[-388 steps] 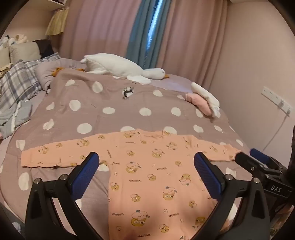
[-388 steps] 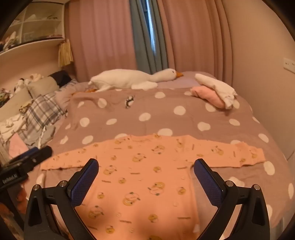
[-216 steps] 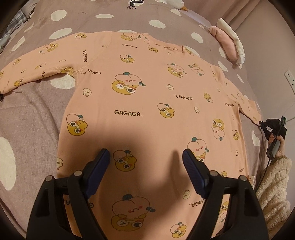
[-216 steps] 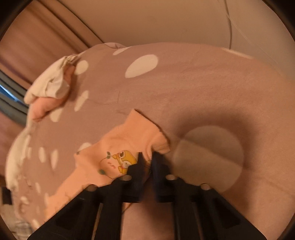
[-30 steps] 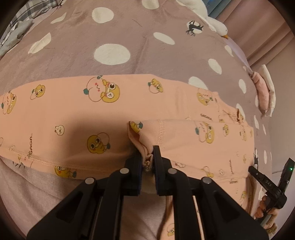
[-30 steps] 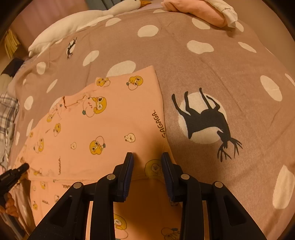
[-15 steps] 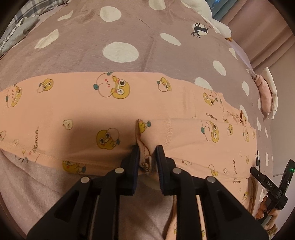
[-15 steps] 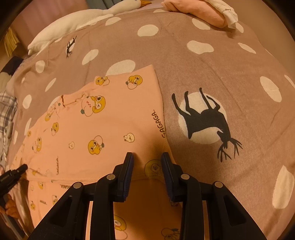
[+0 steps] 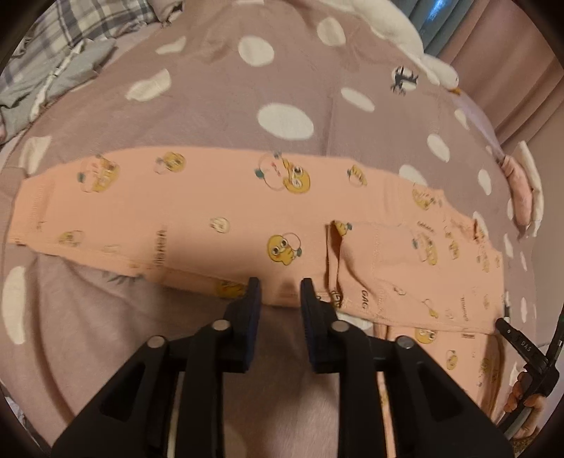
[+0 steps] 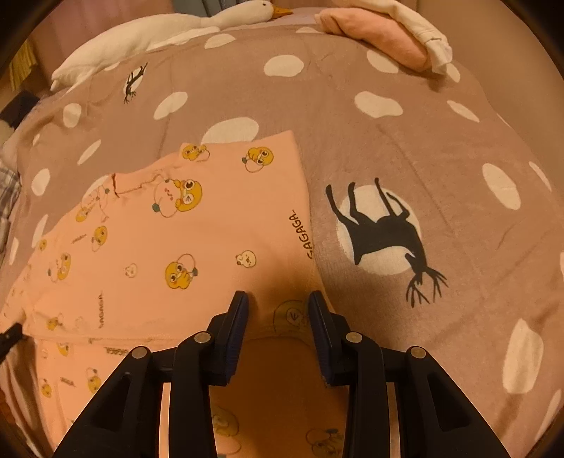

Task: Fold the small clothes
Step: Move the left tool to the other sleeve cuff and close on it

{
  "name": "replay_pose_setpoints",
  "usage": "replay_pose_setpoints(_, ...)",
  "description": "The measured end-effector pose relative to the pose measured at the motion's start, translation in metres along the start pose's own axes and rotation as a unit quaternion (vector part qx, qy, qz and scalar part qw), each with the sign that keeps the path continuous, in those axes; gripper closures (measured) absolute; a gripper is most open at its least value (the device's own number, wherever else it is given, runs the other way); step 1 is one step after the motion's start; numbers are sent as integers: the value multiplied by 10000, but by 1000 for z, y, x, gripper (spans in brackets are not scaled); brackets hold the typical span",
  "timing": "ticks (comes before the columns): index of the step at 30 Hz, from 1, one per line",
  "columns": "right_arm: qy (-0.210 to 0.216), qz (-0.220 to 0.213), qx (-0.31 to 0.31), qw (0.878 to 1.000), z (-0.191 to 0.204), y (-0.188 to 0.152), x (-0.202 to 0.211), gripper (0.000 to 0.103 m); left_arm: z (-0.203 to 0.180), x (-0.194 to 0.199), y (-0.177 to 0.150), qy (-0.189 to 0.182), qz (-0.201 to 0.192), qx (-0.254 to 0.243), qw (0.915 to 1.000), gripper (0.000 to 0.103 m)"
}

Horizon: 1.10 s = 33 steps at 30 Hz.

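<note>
A peach baby top with yellow duck prints lies on the dotted mauve bedspread. Its left sleeve stretches flat to the left. The right sleeve's cuff lies folded across the chest. My left gripper is open and empty at the sleeve's lower hem. In the right wrist view the top has a straight folded right edge. My right gripper is open just over the fabric near that edge. It holds nothing.
A white goose plush lies at the far side of the bed. Folded pink and white clothes sit at the far right. Plaid and grey bedding is bunched at the far left. The other gripper shows at the right.
My left gripper has opened, let go of the sleeve cuff and drawn back to the left. The cuff now lies on the chest. The right gripper has hardly moved.
</note>
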State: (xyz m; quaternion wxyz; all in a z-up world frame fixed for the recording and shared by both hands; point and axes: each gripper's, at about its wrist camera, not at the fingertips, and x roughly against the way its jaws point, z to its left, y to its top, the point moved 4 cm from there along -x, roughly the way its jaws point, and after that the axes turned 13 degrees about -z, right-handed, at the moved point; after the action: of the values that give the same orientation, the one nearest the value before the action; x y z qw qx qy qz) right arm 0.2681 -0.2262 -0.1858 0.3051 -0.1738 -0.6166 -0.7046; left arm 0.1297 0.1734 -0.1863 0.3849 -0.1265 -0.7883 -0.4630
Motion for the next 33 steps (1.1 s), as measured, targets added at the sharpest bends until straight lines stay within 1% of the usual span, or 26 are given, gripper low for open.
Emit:
replay_pose_setpoints(2,23,-141,10,9999,1,4,13,69,5,19,5,-132,-170,160,9996,56)
replay_pose_setpoints(3,8,-232,39,9997,3,7,19,68,8,30,9,-198,-278,254,9991,50)
replay_pose_setpoints(4,-23,-383,92,9992,4,11,31,64,8,38,11,-212,-340,297,9988,37)
replay_pose_setpoints(5,-42,-498,127,9987,6,13,39,61,9,47,13,-220,-418,333,9983,28)
replay_pose_setpoints(6,-41,-630,158,9979,8,16,48,59,10,60,16,-276,-554,375,9974,27)
replay_pose_setpoints(7,-10,-767,179,9969,10,19,58,55,8,68,19,-336,-657,404,9965,23)
replay_pose_setpoints(8,52,-907,190,9957,13,23,70,51,8,77,20,-387,-754,432,9955,18)
replay_pose_setpoints(9,112,-1010,195,9946,15,25,80,48,9,89,23,-445,-883,479,9939,15)
replay_pose_setpoints(11,253,-1270,206,9914,21,29,102,38,9,103,26,-486,-1077,535,9915,9)
replay_pose_setpoints(12,313,-1385,217,9896,23,31,111,36,10,110,27,-472,-1170,555,9905,7)
replay_pose_setpoints(13,371,-1501,227,9877,25,31,122,32,12,116,27,-441,-1276,578,9892,3)
replay_pose_setpoints(14,418,-1618,237,9857,27,31,132,27,16,121,28,-384,-1361,602,9881,2)
replay_pose_setpoints(17,520,-1885,268,9803,35,29,153,20,32,129,28,-143,-1555,726,9851,2)
replay_pose_setpoints(18,553,-1939,276,9791,36,27,159,19,40,128,27,-91,-1569,808,9843,2)
replay_pose_setpoints(20,607,-2006,299,9773,40,23,166,10,55,125,25,-67,-1482,1041,9834,2)
replay_pose_setpoints(22,548,-2055,269,9768,41,19,170,5,73,123,21,-50,-1451,1359,9800,2)
replay_pose_setpoints(25,477,-2082,275,9765,43,11,172,5,94,122,18,41,-1475,1675,9748,2)
replay_pose_setpoints(30,567,-1993,369,9776,50,-4,178,5,126,121,16,438,-1525,1873,9694,2)
replay_pose_setpoints(33,605,-1983,422,9774,53,-12,181,5,147,118,13,583,-1501,2071,9650,3)
